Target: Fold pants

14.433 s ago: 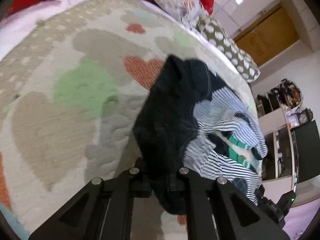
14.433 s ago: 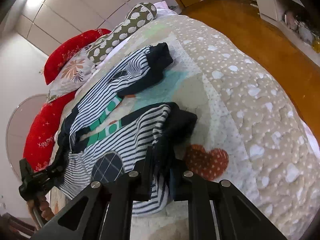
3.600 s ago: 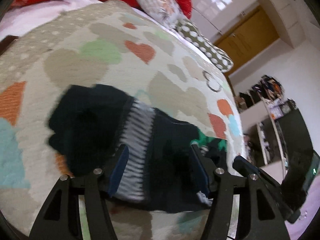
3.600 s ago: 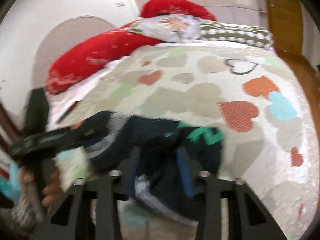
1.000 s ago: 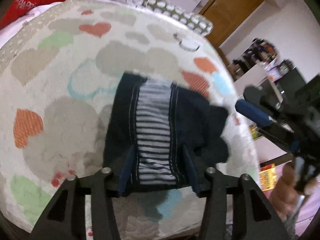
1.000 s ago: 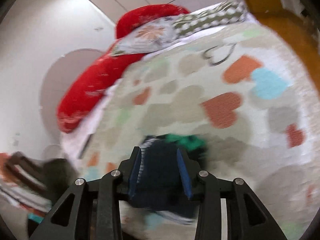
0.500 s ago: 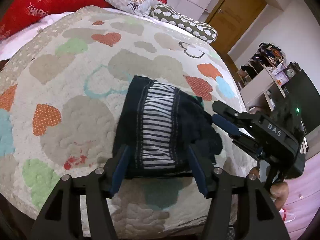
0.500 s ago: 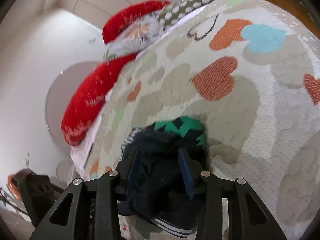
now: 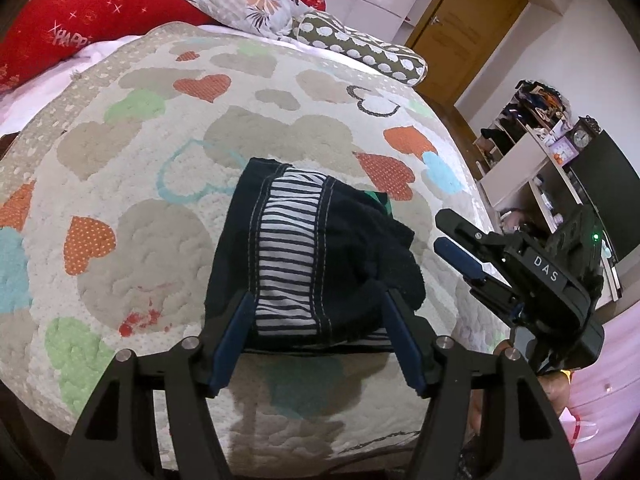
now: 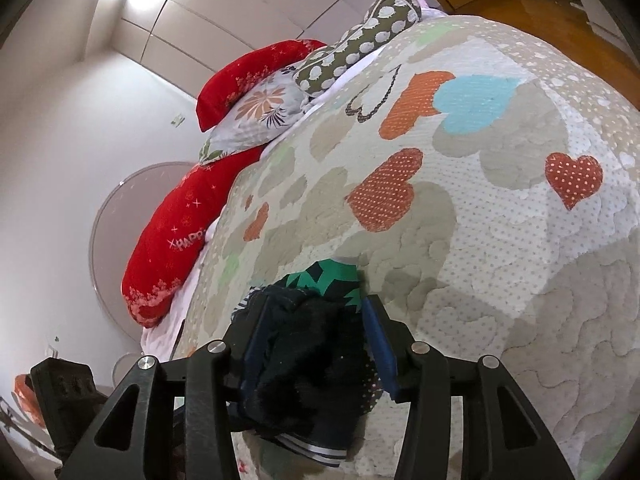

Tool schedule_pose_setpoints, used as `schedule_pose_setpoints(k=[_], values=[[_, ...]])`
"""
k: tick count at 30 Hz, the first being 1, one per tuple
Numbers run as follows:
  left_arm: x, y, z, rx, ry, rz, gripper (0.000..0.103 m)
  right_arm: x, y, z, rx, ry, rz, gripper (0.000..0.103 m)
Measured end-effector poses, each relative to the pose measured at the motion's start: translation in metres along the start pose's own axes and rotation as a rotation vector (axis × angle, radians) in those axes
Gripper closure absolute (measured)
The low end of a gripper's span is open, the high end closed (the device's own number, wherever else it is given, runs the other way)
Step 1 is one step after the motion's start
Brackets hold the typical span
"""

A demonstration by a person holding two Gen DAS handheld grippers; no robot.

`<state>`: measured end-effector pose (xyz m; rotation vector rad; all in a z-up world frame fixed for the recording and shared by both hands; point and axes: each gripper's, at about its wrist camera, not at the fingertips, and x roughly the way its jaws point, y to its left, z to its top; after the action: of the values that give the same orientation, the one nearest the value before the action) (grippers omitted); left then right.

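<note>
The dark navy pants point(image 9: 312, 256), with a black-and-white striped panel and a green patch, lie folded into a compact bundle on the heart-patterned quilt point(image 9: 120, 184). My left gripper point(image 9: 318, 316) is open, its blue-padded fingers on either side of the bundle's near edge. My right gripper point(image 9: 452, 236) shows to the right of the bundle, apart from it. In the right wrist view the right gripper point(image 10: 312, 320) is open, with the bundle point(image 10: 304, 344) seen between its fingers and the green patch point(image 10: 324, 276) at its far end.
Red, floral and dotted pillows point(image 9: 248, 4) lie at the head of the bed. A wooden door point(image 9: 468, 28) and shelves with clutter point(image 9: 536, 128) stand to the right. The bed's near edge point(image 9: 280, 452) drops off just below the left gripper.
Both grippers have eased back a little from the folded bundle and the views have steadied. The bundle lies unmoved on the quilt.
</note>
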<state>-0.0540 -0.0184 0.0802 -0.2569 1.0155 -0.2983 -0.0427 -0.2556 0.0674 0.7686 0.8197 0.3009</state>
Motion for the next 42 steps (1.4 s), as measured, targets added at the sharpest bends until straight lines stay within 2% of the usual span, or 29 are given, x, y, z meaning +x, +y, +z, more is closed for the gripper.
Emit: schedule_pose_setpoints(k=[7,13,16,19,20,23,26,28,32,36,37,38,39,40,42], values=[[-0.002,0.008,0.002,-0.028,-0.01,-0.006,0.038,-0.005,-0.003,-0.005,-0.01,-0.011,-0.037,0.05],[-0.006,0.029,0.004,-0.104,-0.021,-0.009,0.038,-0.011,-0.005,-0.011,-0.004,-0.022,-0.048,0.043],[-0.014,0.046,0.009,-0.153,-0.051,-0.006,0.038,-0.01,-0.002,-0.013,-0.009,-0.01,-0.052,0.042],[-0.019,0.066,0.014,-0.193,-0.074,0.015,0.027,-0.014,0.003,-0.015,-0.022,-0.014,-0.046,0.038],[-0.018,0.071,0.015,-0.202,-0.073,0.017,0.027,-0.015,0.005,-0.016,-0.035,-0.011,-0.051,0.036],[-0.006,0.09,0.019,-0.253,-0.031,0.001,0.027,-0.016,0.006,-0.022,-0.064,0.003,-0.079,0.032],[0.012,0.106,0.024,-0.302,0.033,-0.065,0.027,-0.007,0.003,-0.026,-0.052,0.043,-0.096,0.032],[0.021,0.107,0.028,-0.293,0.058,-0.088,0.027,0.001,0.001,-0.026,-0.04,0.071,-0.093,0.032],[0.054,0.094,0.046,-0.185,0.131,-0.131,0.026,0.022,0.002,-0.019,-0.025,0.134,-0.056,0.032],[0.078,0.077,0.052,-0.109,0.154,-0.163,0.026,0.047,0.0,-0.013,-0.024,0.184,-0.053,0.032],[0.079,0.071,0.052,-0.087,0.149,-0.175,0.03,0.05,0.0,-0.013,-0.027,0.185,-0.048,0.036],[0.08,0.066,0.052,-0.076,0.154,-0.211,0.056,0.052,0.001,-0.013,-0.029,0.185,-0.04,0.044],[0.081,0.063,0.051,-0.076,0.174,-0.25,0.07,0.053,0.001,-0.013,-0.022,0.193,-0.032,0.053],[0.079,0.06,0.051,-0.076,0.176,-0.253,0.072,0.052,0.003,-0.014,-0.017,0.195,-0.029,0.06],[0.073,0.054,0.055,-0.074,0.151,-0.259,0.072,0.049,0.009,-0.012,-0.034,0.197,-0.024,0.068]])
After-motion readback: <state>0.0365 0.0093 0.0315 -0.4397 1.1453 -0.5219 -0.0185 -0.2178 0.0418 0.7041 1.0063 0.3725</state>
